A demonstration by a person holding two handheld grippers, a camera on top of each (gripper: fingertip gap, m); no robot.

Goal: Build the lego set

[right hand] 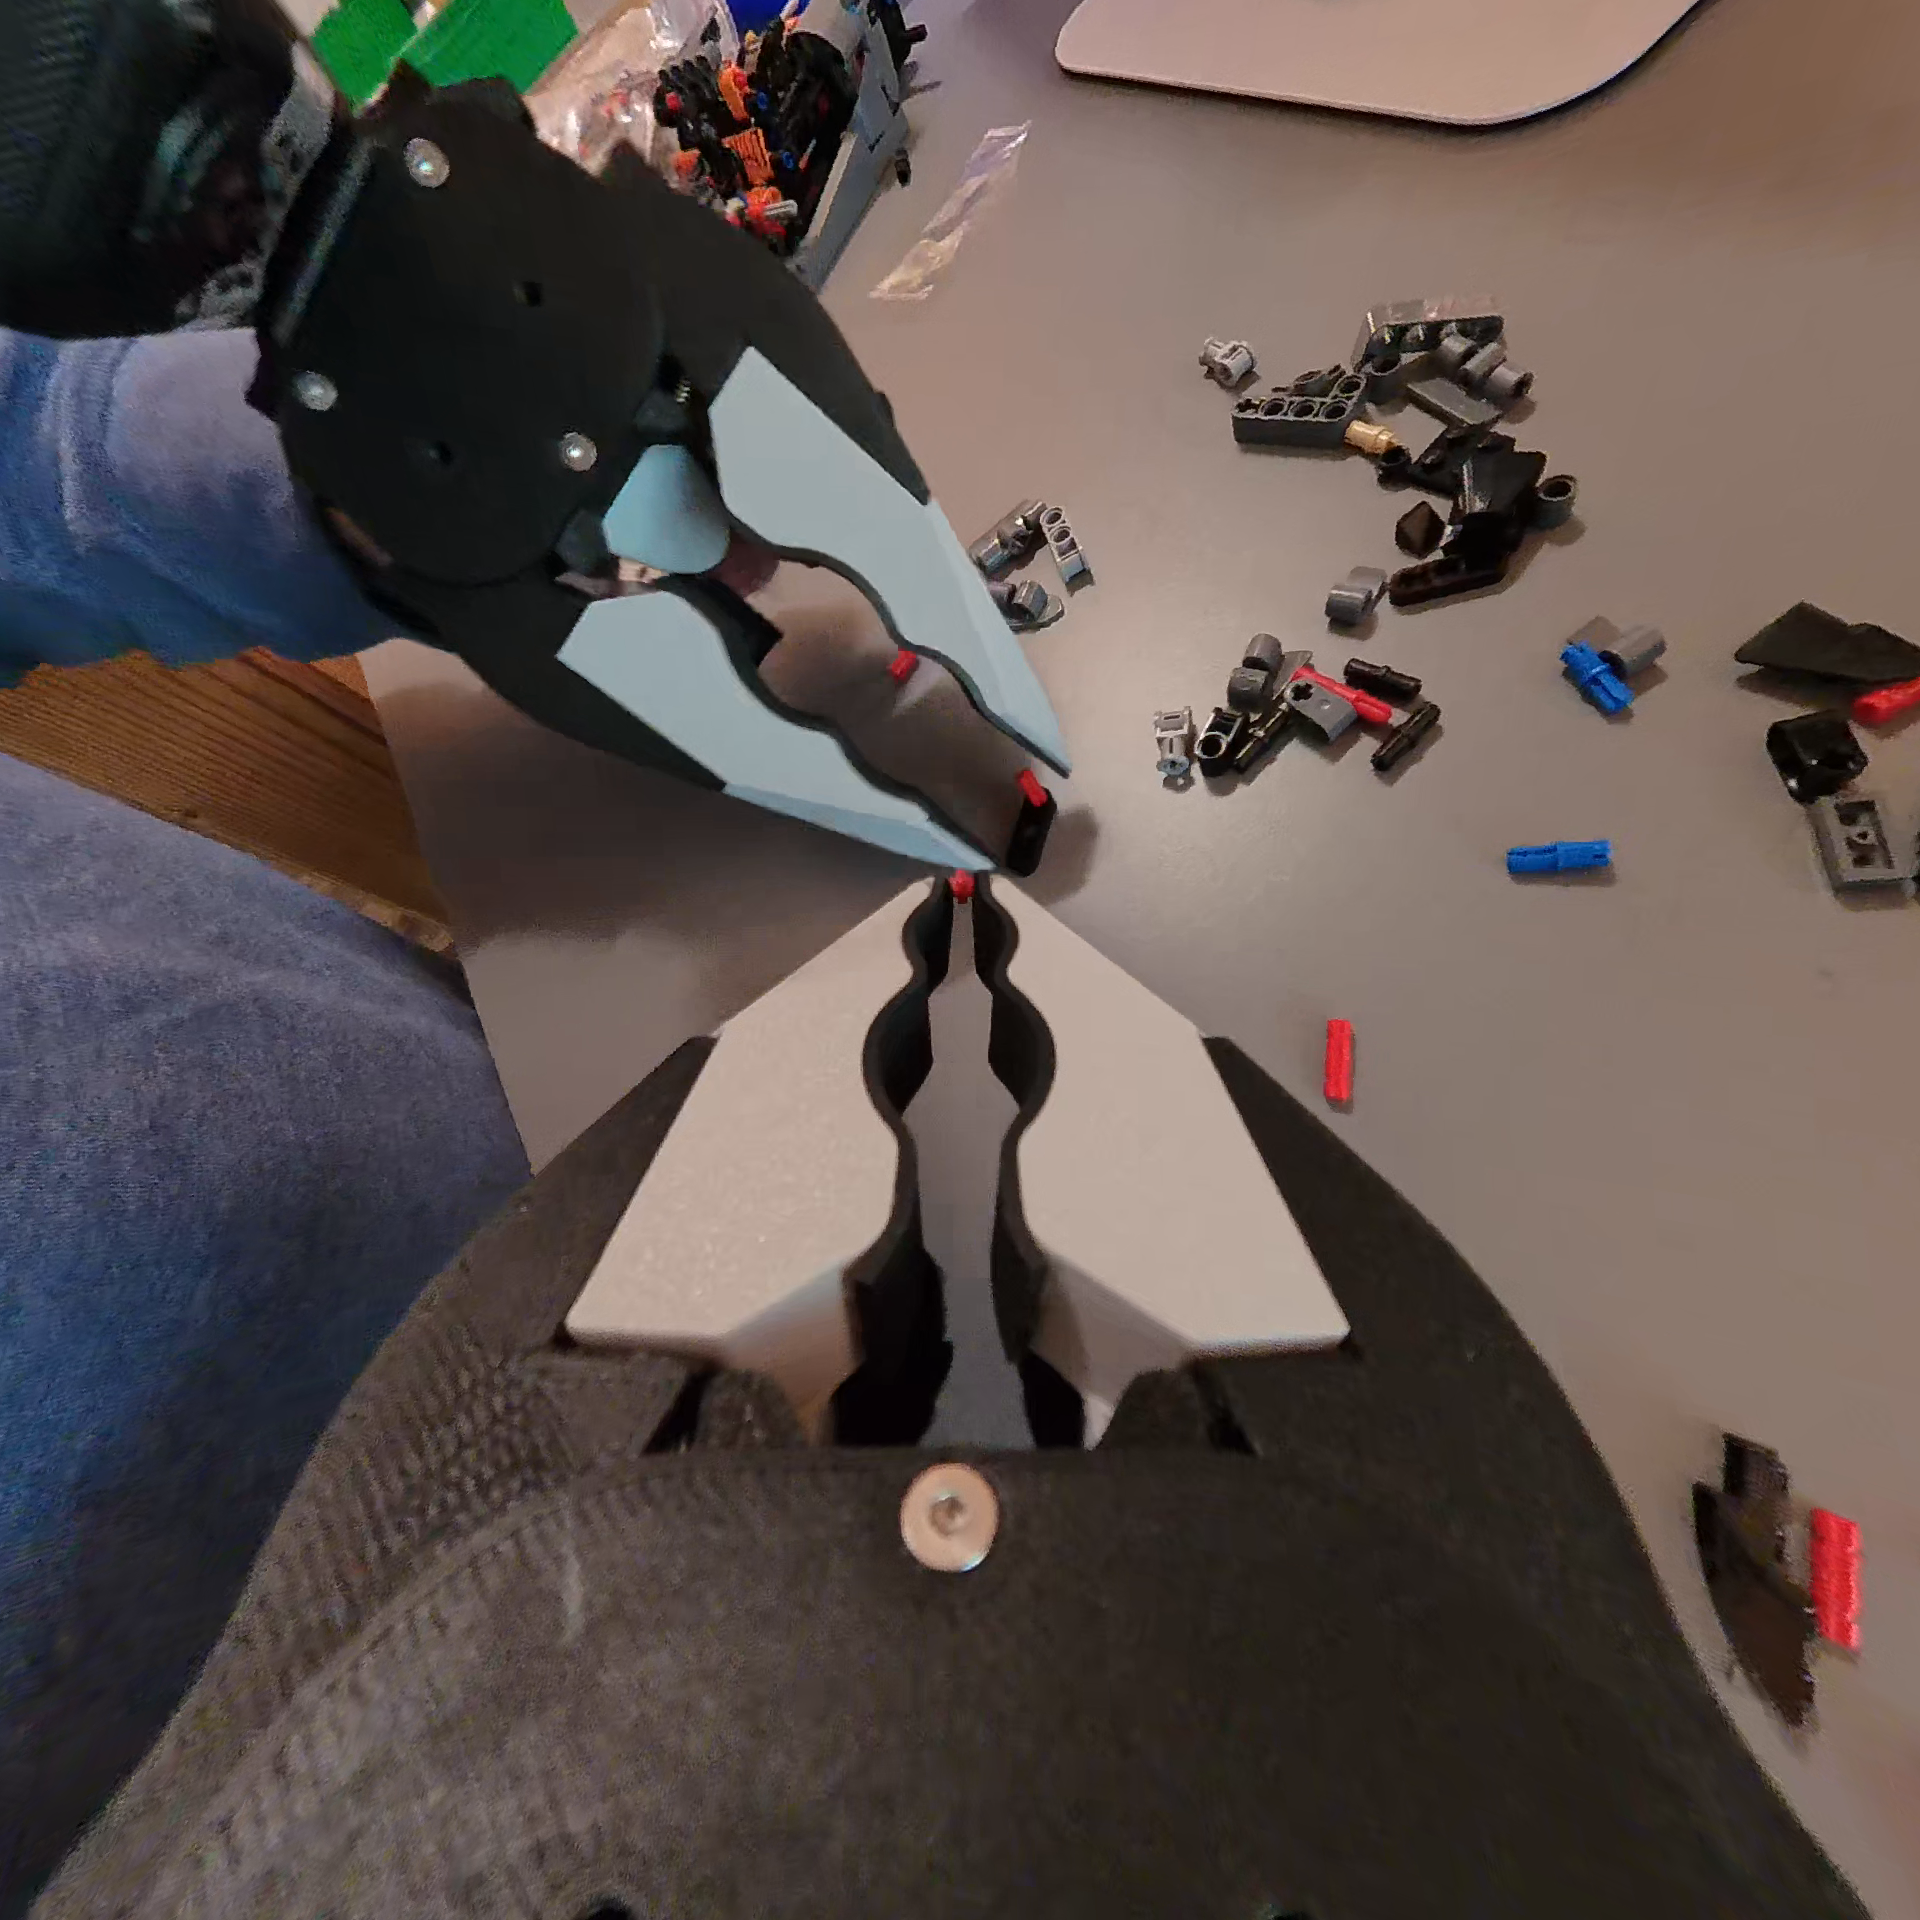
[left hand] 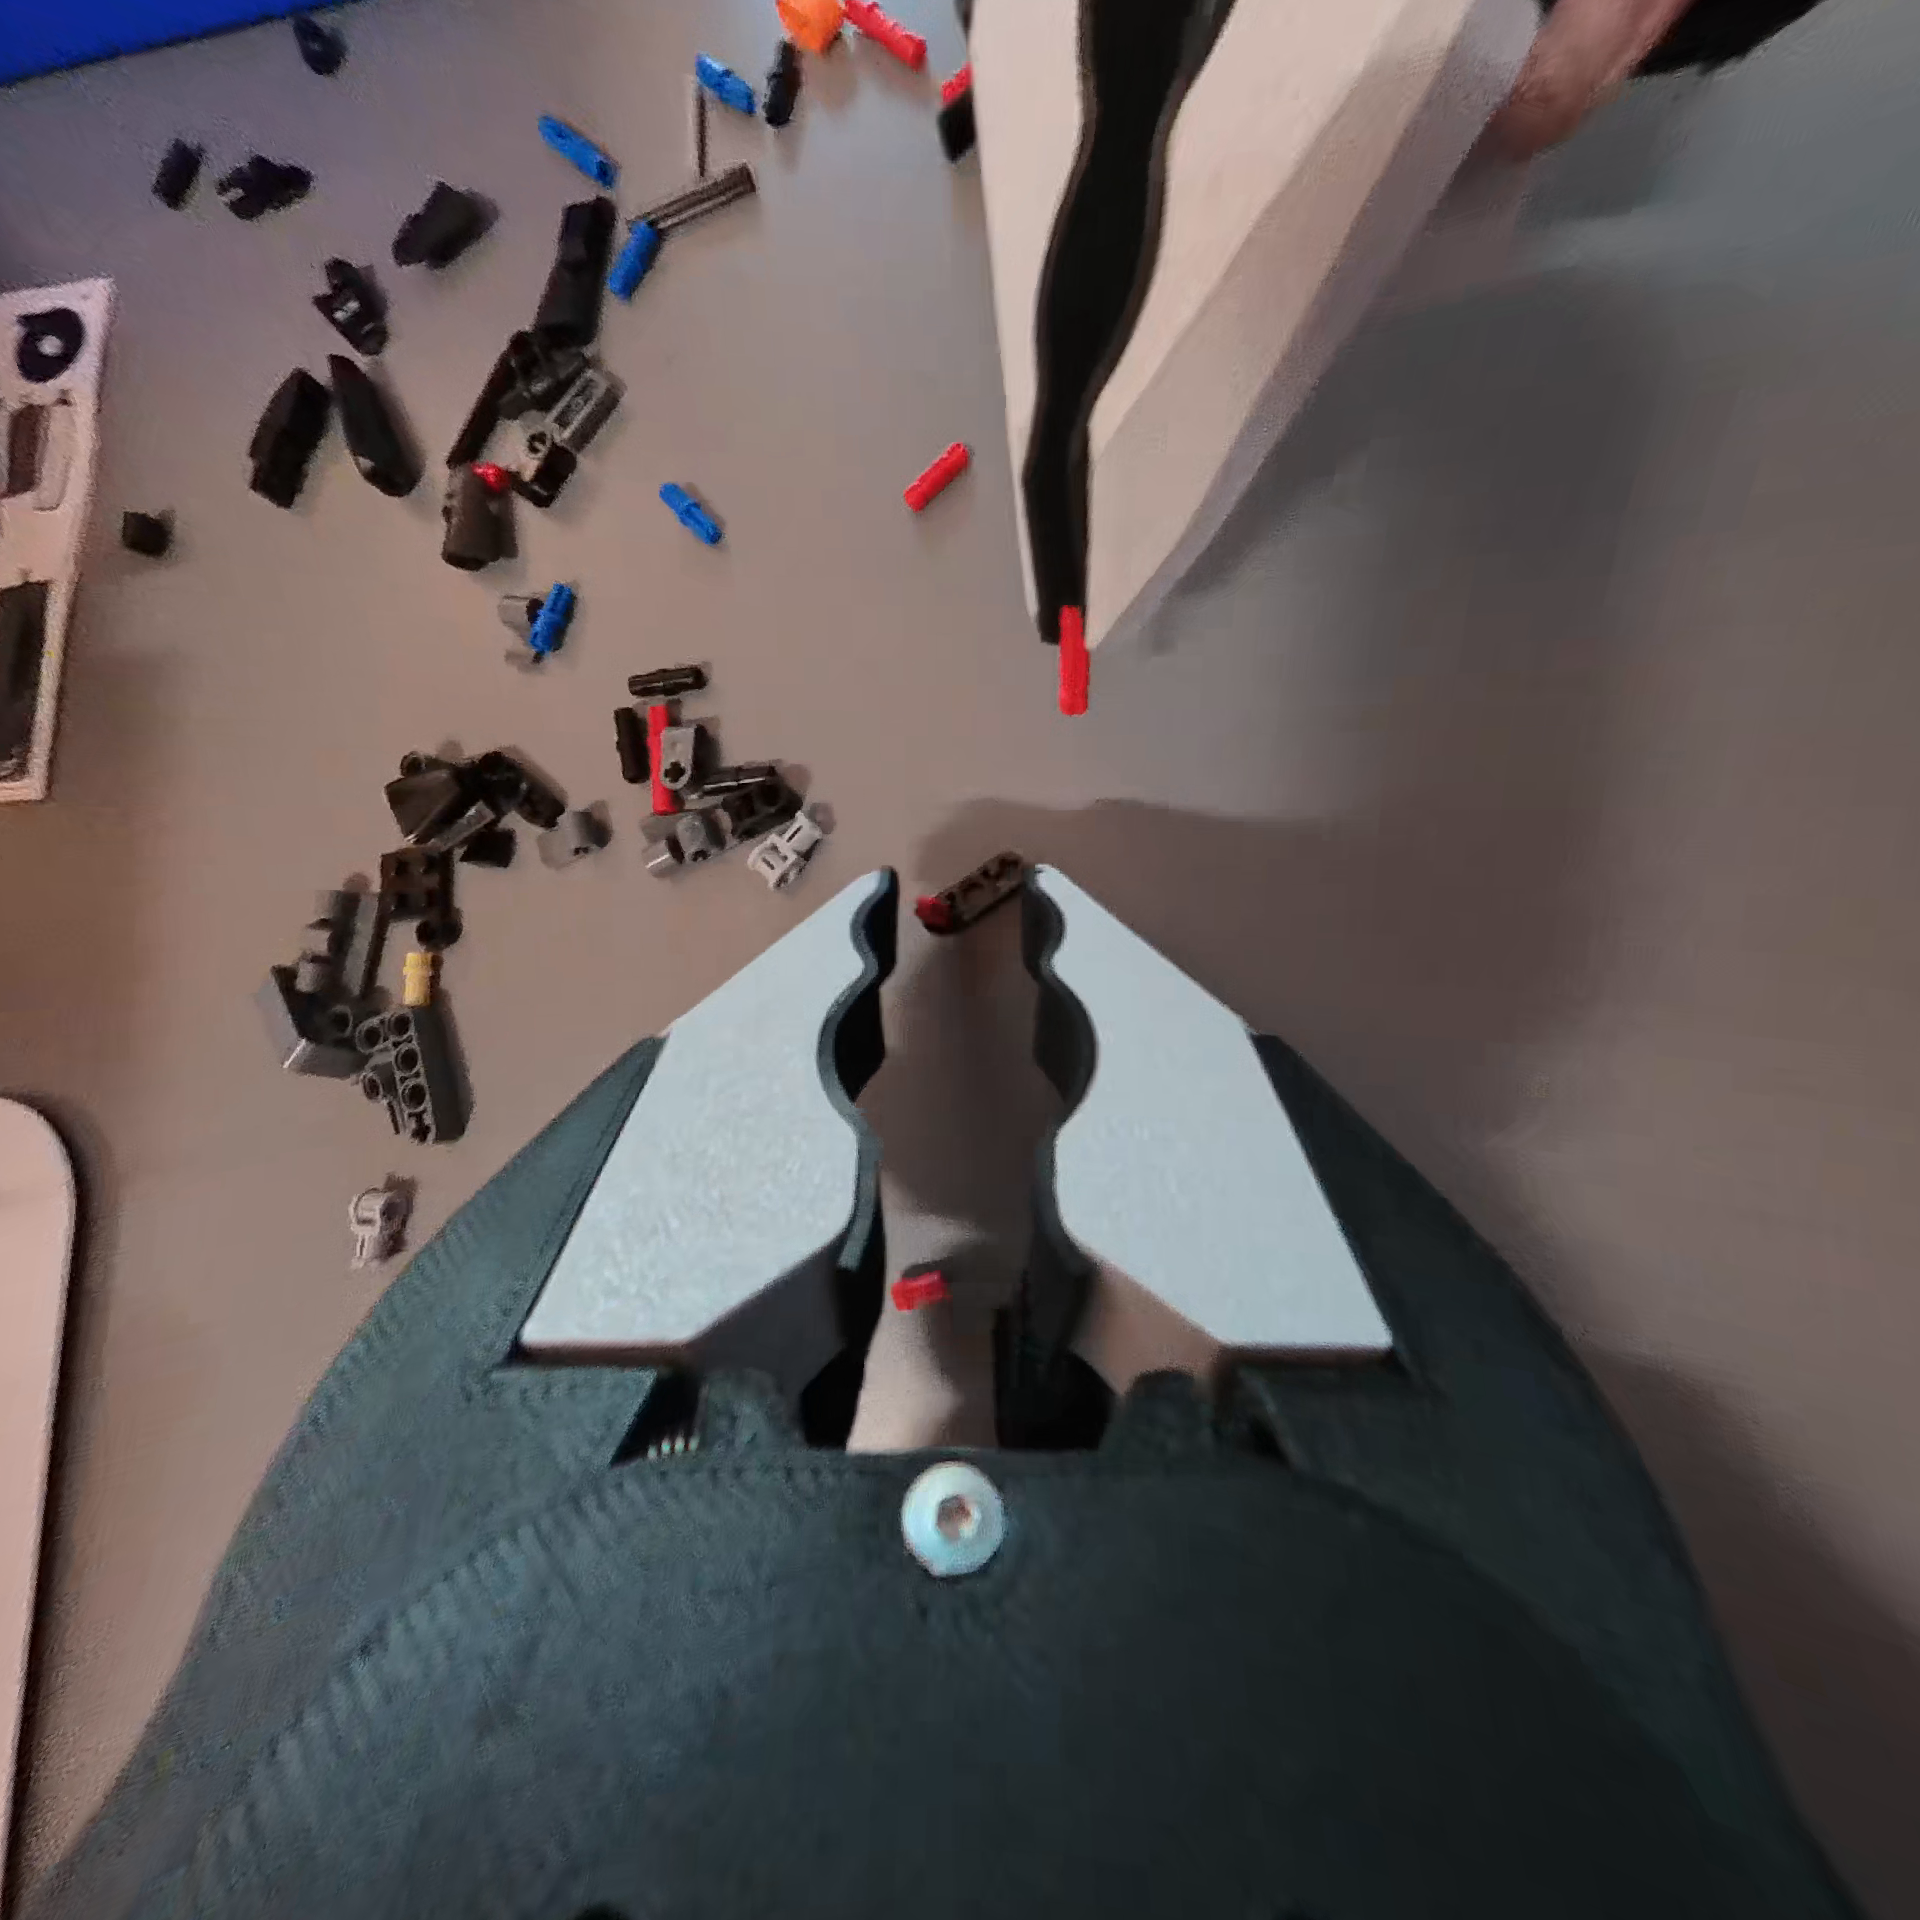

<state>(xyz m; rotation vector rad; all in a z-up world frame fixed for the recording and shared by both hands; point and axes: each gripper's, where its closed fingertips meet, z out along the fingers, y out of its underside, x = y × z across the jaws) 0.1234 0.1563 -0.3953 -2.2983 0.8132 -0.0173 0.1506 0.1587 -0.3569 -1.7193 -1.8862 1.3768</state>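
Observation:
My left gripper is open low over the grey table. A short black beam with a red pin in one end lies between its fingertips and touches the right finger. My right gripper is shut on a red pin. It also shows in the left wrist view, its pin pointing down just beyond the beam. In the right wrist view the left gripper comes in from the upper left, and the beam sits at its tips.
Loose black, grey, blue and red pieces are scattered left of the grippers. A red pin lies under the left gripper, another to the right. A booklet, a white base and a built model stand farther off. Across from one pair of fingers to the other is roughly 5 centimetres.

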